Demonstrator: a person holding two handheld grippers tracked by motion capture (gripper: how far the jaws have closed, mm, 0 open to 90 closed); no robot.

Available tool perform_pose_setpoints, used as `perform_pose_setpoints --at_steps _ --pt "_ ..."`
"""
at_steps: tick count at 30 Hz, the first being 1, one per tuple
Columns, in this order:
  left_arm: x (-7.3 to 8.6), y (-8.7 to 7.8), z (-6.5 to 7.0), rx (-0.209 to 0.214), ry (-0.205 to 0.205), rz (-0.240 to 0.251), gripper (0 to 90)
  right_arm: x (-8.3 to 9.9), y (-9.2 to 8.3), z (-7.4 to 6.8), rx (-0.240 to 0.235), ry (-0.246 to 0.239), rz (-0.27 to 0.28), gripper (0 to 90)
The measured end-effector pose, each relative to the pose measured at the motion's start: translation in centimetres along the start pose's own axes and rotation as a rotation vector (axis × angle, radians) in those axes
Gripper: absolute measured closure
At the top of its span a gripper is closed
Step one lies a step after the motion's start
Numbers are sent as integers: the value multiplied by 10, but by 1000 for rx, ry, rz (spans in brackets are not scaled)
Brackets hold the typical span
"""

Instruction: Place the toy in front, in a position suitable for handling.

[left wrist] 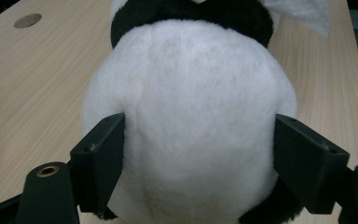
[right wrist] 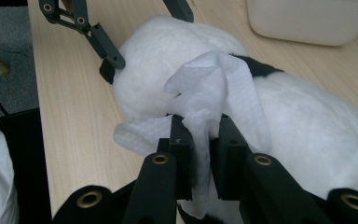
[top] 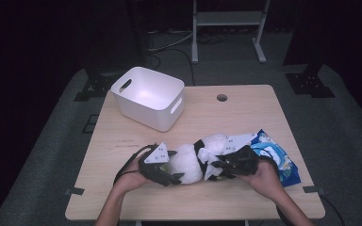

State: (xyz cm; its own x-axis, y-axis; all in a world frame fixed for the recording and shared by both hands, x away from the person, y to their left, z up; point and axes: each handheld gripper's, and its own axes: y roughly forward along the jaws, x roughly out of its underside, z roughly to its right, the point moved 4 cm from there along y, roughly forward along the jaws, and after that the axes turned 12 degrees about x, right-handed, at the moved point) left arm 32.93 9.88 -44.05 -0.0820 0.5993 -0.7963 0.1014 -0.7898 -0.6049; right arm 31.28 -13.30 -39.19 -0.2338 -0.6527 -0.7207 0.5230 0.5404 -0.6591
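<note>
Two grips at once: my left hand-held gripper (left wrist: 200,163) clamps the plush toy's (left wrist: 191,116) white body, while my right hand-held gripper (right wrist: 200,135) pinches a white wipe (right wrist: 209,88) against it.

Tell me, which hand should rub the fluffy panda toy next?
Probably the right. The right gripper already pinches the crumpled white wipe against the black-and-white plush panda, while the left gripper is busy clamping its white body to steady it.
</note>
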Motion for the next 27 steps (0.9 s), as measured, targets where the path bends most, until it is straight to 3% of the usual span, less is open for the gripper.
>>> perform_pose_setpoints --at_steps 4,13,21,27 --pt "-1 -1 1 -3 12 -6 189 -7 6 1 -1 -7 -6 792" --pt "1 -2 6 -1 95 -64 105 -8 12 15 -12 64 -21 793" --pt "4 8 8 -47 146 -95 77 -9 13 15 -18 66 -25 792" --pt "4 6 5 -70 147 -79 235 -9 13 15 -22 72 -25 792"
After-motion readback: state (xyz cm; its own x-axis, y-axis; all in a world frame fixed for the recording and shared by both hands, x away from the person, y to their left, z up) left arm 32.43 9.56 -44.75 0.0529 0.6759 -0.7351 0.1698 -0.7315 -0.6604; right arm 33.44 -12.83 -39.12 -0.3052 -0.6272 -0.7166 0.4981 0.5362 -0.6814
